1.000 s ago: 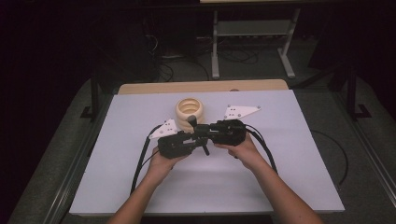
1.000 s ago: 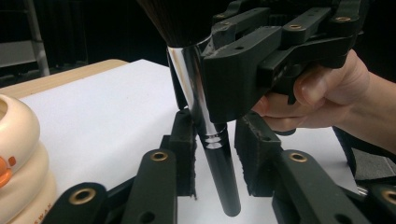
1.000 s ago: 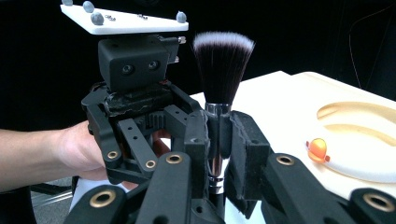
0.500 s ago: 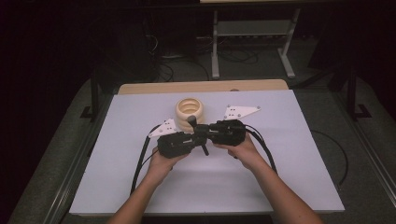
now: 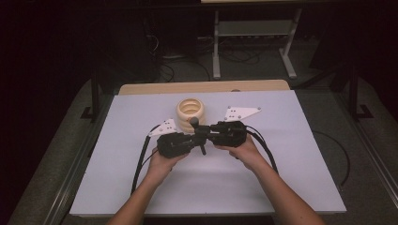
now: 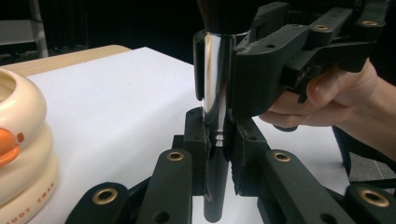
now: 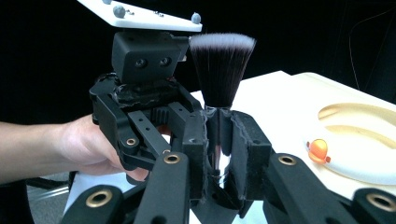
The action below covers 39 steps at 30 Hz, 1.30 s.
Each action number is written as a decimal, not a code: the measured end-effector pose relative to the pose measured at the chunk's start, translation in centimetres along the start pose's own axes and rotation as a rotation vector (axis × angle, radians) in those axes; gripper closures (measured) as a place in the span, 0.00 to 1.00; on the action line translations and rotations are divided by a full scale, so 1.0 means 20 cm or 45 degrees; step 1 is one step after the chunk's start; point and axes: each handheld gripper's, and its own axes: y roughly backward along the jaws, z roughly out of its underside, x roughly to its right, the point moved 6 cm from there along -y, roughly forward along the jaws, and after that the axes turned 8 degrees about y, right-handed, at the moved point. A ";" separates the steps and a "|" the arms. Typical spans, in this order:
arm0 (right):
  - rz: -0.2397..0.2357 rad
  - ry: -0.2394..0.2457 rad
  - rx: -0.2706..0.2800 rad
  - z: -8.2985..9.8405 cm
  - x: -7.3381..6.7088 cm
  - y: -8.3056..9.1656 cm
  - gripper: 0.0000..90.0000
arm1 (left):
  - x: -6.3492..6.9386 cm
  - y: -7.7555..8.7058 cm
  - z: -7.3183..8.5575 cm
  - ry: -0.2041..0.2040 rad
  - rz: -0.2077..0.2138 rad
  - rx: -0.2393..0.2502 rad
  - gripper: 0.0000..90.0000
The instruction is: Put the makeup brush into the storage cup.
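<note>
A makeup brush stands upright between my two grippers over the middle of the table, its dark bristles pointing up. It has a chrome ferrule and a black handle. My left gripper is shut low on the brush, where the ferrule meets the handle, and its jaws have just closed tight. My right gripper is shut on the ferrule just under the bristles. The two grippers face each other, left gripper and right gripper, and their jaws nearly touch.
A cream stacked-ring holder with an orange duck mark stands just beyond the grippers, near the far edge of the white table. It also sits at the left edge of the left gripper view. Cables trail back along both forearms.
</note>
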 end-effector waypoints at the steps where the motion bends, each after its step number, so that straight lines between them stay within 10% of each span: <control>1: 0.000 0.000 0.000 0.00 0.00 0.00 0.82 | 0.00 0.00 0.00 0.000 0.000 0.000 0.87; 21: 0.128 0.010 -0.033 -0.03 0.02 0.06 0.18 | -0.01 0.03 -0.01 -0.011 -0.029 -0.010 0.87; 39: 0.299 0.019 -0.102 0.04 0.03 0.23 0.08 | -0.02 0.08 -0.05 -0.017 -0.054 0.009 0.87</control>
